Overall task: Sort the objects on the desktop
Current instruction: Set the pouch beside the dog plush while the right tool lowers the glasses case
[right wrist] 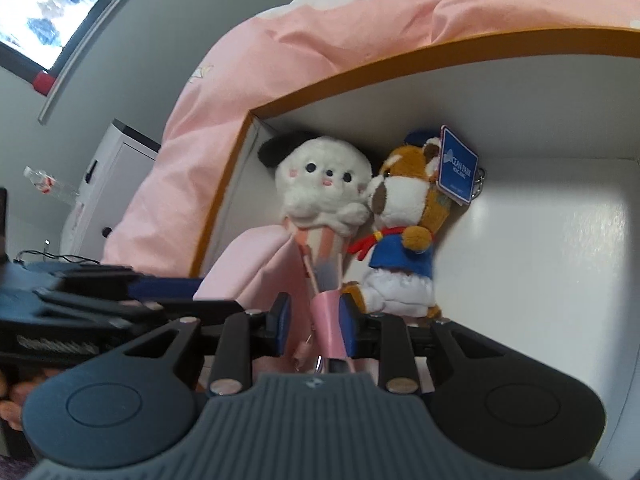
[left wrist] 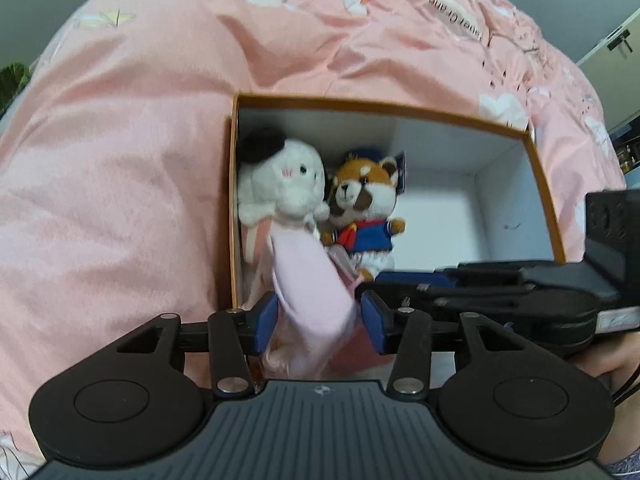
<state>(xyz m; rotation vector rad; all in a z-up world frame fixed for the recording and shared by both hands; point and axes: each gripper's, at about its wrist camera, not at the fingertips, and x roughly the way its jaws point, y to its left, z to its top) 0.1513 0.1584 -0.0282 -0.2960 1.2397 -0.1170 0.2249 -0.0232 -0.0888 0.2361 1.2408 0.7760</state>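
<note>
An orange-rimmed box (left wrist: 536, 168) with a white inside lies on the pink bedding. In its left corner lean a white plush dog on a striped cone (left wrist: 288, 184) (right wrist: 320, 188) and a red panda plush (left wrist: 364, 208) (right wrist: 404, 220) in a blue top. My left gripper (left wrist: 320, 320) is open over the box's near left edge; a pale pink soft piece (left wrist: 312, 292) (right wrist: 256, 264) runs loosely between its blue pads. My right gripper (right wrist: 314, 320) is open around the cone's pink tip (right wrist: 328, 316), which rests against the right-hand pad only.
Rumpled pink bedding (left wrist: 140, 160) surrounds the box. The box's right half (left wrist: 460, 208) holds nothing. The right gripper's black body (left wrist: 520, 292) crosses the box's near edge. Beyond the bed stand a white cabinet (right wrist: 116, 172) and a grey wall with a screen (right wrist: 60, 8).
</note>
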